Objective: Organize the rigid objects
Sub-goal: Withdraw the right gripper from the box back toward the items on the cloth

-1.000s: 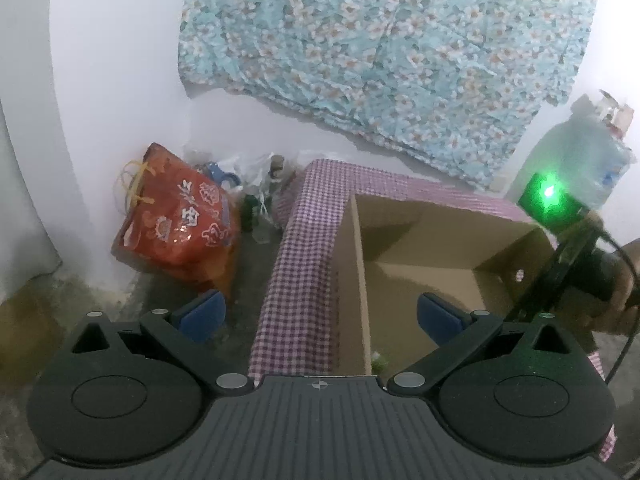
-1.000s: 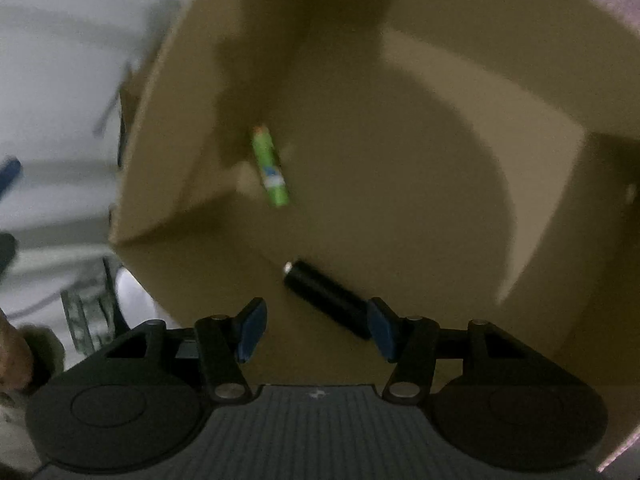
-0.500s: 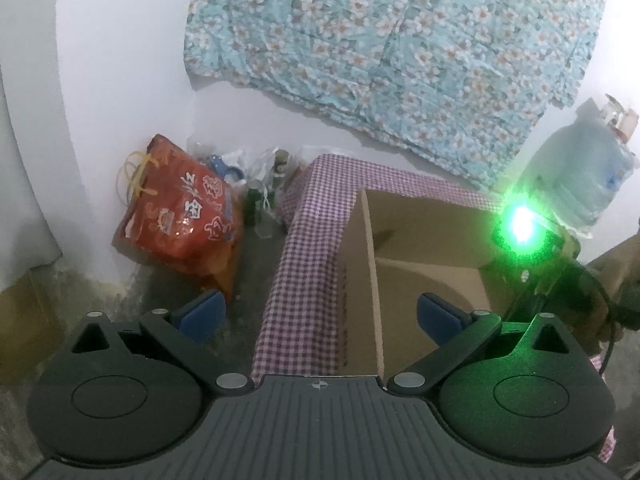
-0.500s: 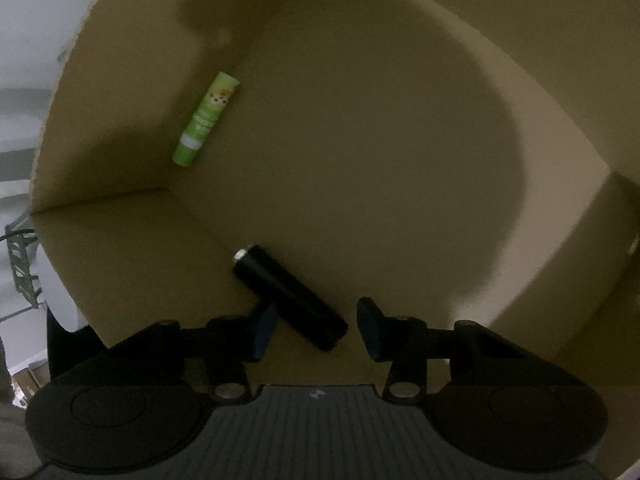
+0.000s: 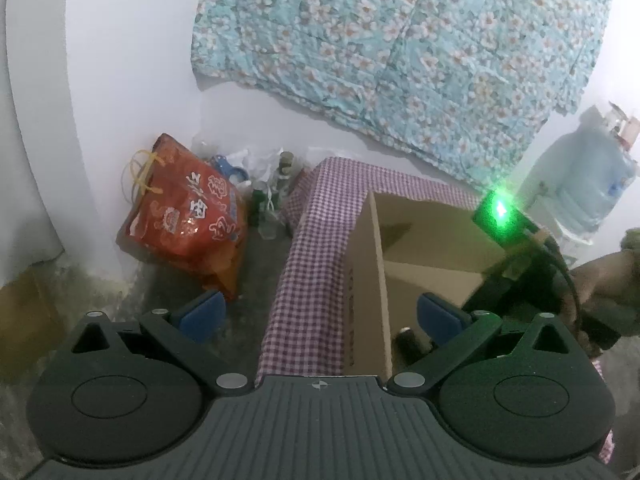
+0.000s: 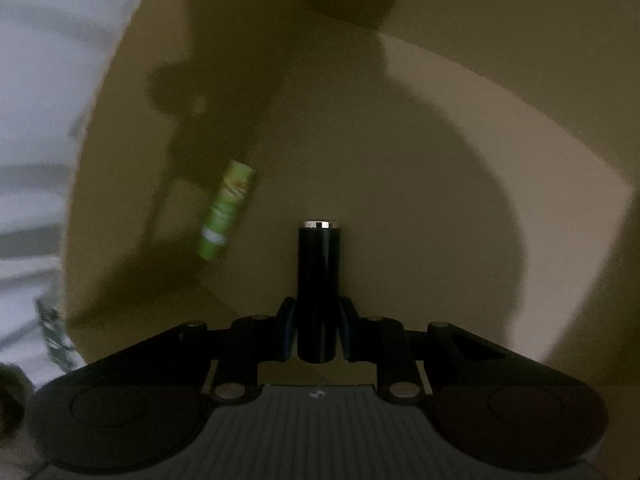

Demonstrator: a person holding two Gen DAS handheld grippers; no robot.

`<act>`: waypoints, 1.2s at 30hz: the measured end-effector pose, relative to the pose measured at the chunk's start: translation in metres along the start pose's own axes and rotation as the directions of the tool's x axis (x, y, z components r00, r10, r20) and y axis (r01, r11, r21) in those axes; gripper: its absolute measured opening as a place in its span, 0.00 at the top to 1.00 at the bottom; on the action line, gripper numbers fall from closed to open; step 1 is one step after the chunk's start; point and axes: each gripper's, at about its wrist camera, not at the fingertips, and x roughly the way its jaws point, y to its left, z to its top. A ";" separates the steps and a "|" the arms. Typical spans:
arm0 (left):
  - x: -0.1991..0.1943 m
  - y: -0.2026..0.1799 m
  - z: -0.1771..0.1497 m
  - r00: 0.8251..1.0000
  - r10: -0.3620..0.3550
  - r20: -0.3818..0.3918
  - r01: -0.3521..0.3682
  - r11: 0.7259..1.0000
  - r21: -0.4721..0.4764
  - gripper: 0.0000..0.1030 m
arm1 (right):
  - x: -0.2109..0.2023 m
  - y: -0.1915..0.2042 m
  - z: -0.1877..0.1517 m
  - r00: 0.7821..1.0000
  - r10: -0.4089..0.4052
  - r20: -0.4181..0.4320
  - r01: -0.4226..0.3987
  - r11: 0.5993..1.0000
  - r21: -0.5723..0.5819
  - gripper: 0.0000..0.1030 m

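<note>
1. Inside the cardboard box [image 6: 460,128], the right gripper [image 6: 318,328] has just been closing its fingers and now pinches a black cylinder [image 6: 319,280] by its near end.
2. Left of the cylinder, a green tube [image 6: 226,212] lies apart on the box floor, near the side wall.
3. Over the checked-cloth counter [image 5: 320,248], the left gripper [image 5: 320,312] holds its fingers spread, gripping nothing.
4. On the floor beside the counter, a red bag [image 5: 188,224] and bottles [image 5: 272,200] stand against the wall.
</note>
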 end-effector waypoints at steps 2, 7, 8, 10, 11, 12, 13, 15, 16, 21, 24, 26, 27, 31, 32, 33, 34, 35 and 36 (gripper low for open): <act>0.000 0.001 0.000 1.000 0.004 0.000 -0.004 1.000 -0.002 0.00 | 0.004 0.006 0.006 0.998 0.056 0.001 -0.056 0.998 0.033 0.77; -0.001 0.006 -0.002 1.000 0.009 -0.005 -0.009 1.000 -0.015 0.00 | 0.002 0.008 0.017 0.991 0.115 0.060 -0.122 0.987 0.109 0.77; -0.002 0.007 -0.002 1.000 0.009 -0.005 -0.009 1.000 -0.016 0.00 | 0.001 0.006 0.020 0.989 0.130 0.076 -0.140 0.981 0.134 0.77; -0.003 0.008 -0.002 1.000 0.011 -0.003 -0.011 1.000 -0.017 0.00 | -0.002 0.004 0.022 0.984 0.143 0.109 -0.160 0.973 0.164 0.77; -0.003 0.009 -0.003 1.000 0.011 -0.002 -0.011 1.000 -0.018 0.00 | -0.005 0.003 0.025 0.981 0.143 0.128 -0.164 0.971 0.175 0.77; -0.003 0.009 -0.003 1.000 0.011 -0.002 -0.011 1.000 -0.018 0.00 | -0.007 0.002 0.027 0.979 0.141 0.147 -0.168 0.968 0.188 0.77; -0.003 0.009 -0.003 1.000 0.011 -0.002 -0.011 1.000 -0.019 0.00 | -0.008 0.001 0.029 0.977 0.141 0.161 -0.172 0.965 0.199 0.77; -0.003 0.009 -0.003 1.000 0.011 -0.003 -0.011 1.000 -0.018 0.00 | -0.012 -0.002 0.032 0.971 0.143 0.194 -0.187 0.955 0.231 0.76; -0.003 0.009 -0.003 1.000 0.010 -0.002 -0.010 1.000 -0.019 0.00 | -0.014 -0.003 0.032 0.968 0.142 0.207 -0.192 0.950 0.245 0.76; -0.007 0.008 -0.003 1.000 0.009 0.009 -0.009 1.000 -0.016 0.00 | -0.022 -0.013 0.011 0.962 0.136 0.235 -0.201 0.939 0.280 0.51; -0.015 0.005 -0.002 1.000 0.012 0.023 -0.012 1.000 -0.012 0.00 | -0.047 -0.036 -0.003 0.954 0.126 0.272 -0.201 0.942 0.268 0.48; -0.022 0.000 -0.001 0.999 0.017 0.037 -0.017 1.000 -0.009 0.00 | -0.063 -0.038 -0.018 0.942 0.139 0.305 -0.225 0.937 0.267 0.48; -0.027 -0.002 -0.001 0.999 0.019 0.045 -0.019 1.000 -0.007 0.00 | -0.079 -0.046 -0.015 0.935 0.144 0.325 -0.235 0.936 0.262 0.48; -0.052 -0.012 0.000 0.996 0.015 0.087 -0.015 1.000 0.004 0.00 | -0.133 -0.047 -0.060 0.874 0.192 0.447 -0.305 0.931 0.198 0.48; -0.059 -0.016 -0.001 0.995 0.011 0.098 -0.012 1.000 0.010 0.00 | -0.147 -0.044 -0.081 0.847 0.213 0.488 -0.333 0.927 0.172 0.48; -0.066 -0.020 -0.002 0.994 0.002 0.110 -0.004 1.000 0.019 0.00 | -0.145 -0.034 -0.076 0.820 0.230 0.524 -0.353 0.924 0.148 0.48; -0.073 -0.025 -0.004 0.993 -0.009 0.118 0.005 0.999 0.031 0.00 | -0.160 -0.031 -0.104 0.783 0.251 0.569 -0.376 0.920 0.112 0.48; -0.078 -0.030 -0.006 0.992 -0.018 0.122 0.013 0.999 0.044 0.00 | -0.167 -0.028 -0.124 0.755 0.262 0.601 -0.388 0.918 0.087 0.48; -0.082 -0.035 -0.008 0.992 -0.027 0.123 0.020 0.998 0.058 0.00 | -0.177 -0.026 -0.153 0.721 0.272 0.638 -0.397 0.916 0.058 0.48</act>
